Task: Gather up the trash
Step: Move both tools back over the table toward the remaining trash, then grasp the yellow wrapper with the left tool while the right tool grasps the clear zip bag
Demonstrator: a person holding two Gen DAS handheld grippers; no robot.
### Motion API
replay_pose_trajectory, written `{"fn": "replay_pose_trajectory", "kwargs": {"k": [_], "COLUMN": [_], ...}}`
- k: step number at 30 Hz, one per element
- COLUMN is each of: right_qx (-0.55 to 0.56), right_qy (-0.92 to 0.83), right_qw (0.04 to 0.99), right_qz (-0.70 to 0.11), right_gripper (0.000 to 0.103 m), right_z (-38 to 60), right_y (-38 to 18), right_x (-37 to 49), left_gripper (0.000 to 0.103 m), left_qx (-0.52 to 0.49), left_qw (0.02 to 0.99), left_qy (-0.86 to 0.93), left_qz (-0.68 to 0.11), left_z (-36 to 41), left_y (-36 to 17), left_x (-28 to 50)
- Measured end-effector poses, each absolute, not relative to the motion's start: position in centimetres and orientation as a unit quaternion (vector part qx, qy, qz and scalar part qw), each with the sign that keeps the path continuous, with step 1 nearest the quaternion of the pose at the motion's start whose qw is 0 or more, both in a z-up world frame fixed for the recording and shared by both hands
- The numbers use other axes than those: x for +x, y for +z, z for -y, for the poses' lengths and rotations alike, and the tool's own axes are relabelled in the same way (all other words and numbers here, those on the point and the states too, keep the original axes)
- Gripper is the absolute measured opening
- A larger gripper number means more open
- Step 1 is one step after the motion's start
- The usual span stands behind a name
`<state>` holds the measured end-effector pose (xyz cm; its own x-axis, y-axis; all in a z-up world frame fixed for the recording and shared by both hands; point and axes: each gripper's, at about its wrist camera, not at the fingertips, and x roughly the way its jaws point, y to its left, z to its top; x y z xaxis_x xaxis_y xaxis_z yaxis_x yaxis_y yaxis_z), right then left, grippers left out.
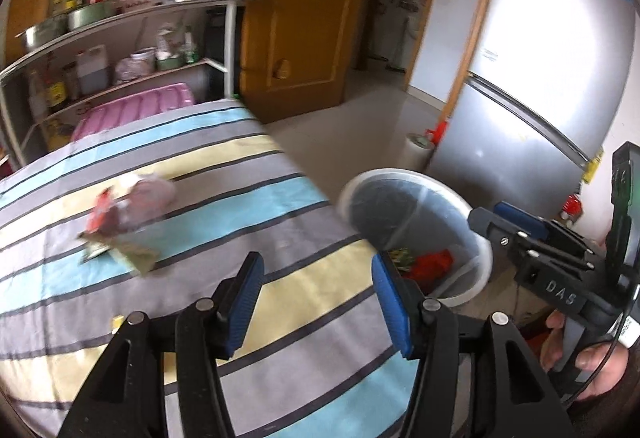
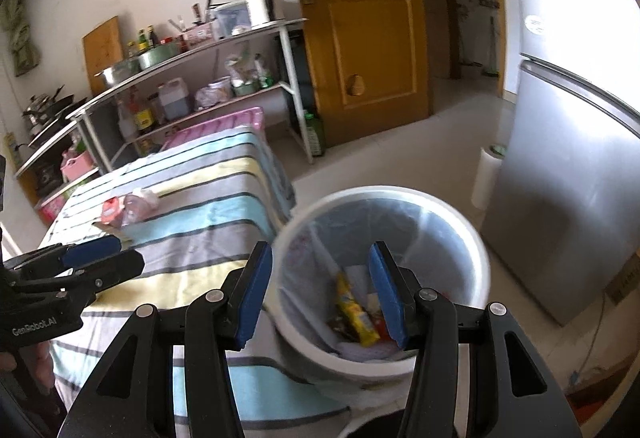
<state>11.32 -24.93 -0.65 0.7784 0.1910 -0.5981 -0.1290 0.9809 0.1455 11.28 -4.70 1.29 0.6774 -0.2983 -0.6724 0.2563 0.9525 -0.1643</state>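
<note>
A white trash bin (image 2: 460,222) with a clear liner stands on the floor beside the striped table (image 2: 208,222); it holds a yellow wrapper (image 2: 354,312) and other scraps. It also shows in the left wrist view (image 1: 476,270). A pile of trash (image 1: 120,217), with a red wrapper, a pinkish plastic bag and flat packets, lies on the table (image 1: 280,294); it shows in the right wrist view (image 2: 128,209) too. My left gripper (image 1: 316,298) is open and empty over the table's near edge. My right gripper (image 2: 320,294) is open and empty above the bin.
A metal shelf rack (image 2: 192,77) with pots, bottles and a kettle stands behind the table. A wooden door (image 2: 360,37) is at the back, a silver fridge (image 2: 568,177) on the right, and a white paper roll (image 2: 486,173) on the floor beside it.
</note>
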Motion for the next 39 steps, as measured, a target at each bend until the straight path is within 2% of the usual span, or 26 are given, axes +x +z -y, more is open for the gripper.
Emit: {"fn": "replay_pose_trajectory", "kwargs": {"k": [13, 28, 29, 34, 39], "right_qx": [0.013, -0.019, -0.015, -0.009, -0.008], "right_qy": [0.174, 0.236, 0.238, 0.244, 0.265], "right_qw": [0.930, 0.902, 0.899, 0.891, 0.878], "right_qz": [-0.325, -0.361, -0.366, -0.384, -0.399], "right_gripper": [0.052, 0.052, 0.052, 0.052, 0.052], "right_z": [16.5, 9.4, 9.0, 7.0, 4.9], "right_y": [-0.8, -1.5, -1.7, -2.1, -2.1], "right_x": [12.6, 16.8, 17.2, 18.9, 20.2], "left_gripper": [0.071, 0.071, 0.070, 0.049, 0.041], "left_qx": [-0.054, -0.073, -0.074, -0.075, -0.091], "left_qw": [0.921, 0.900, 0.899, 0.900, 0.898], "left_qy": [-0.043, -0.041, -0.041, -0.038, -0.044], "left_qz": [-0.383, -0.427, -0.429, -0.428, -0.428], "left_z": [-5.1, -7.2, -7.3, -8.3, -9.4], "left_y": [-1.4, -5.0, -5.1, -5.0, -4.9], "left_x": [8.7, 11.1, 11.2, 11.3, 11.5]}}
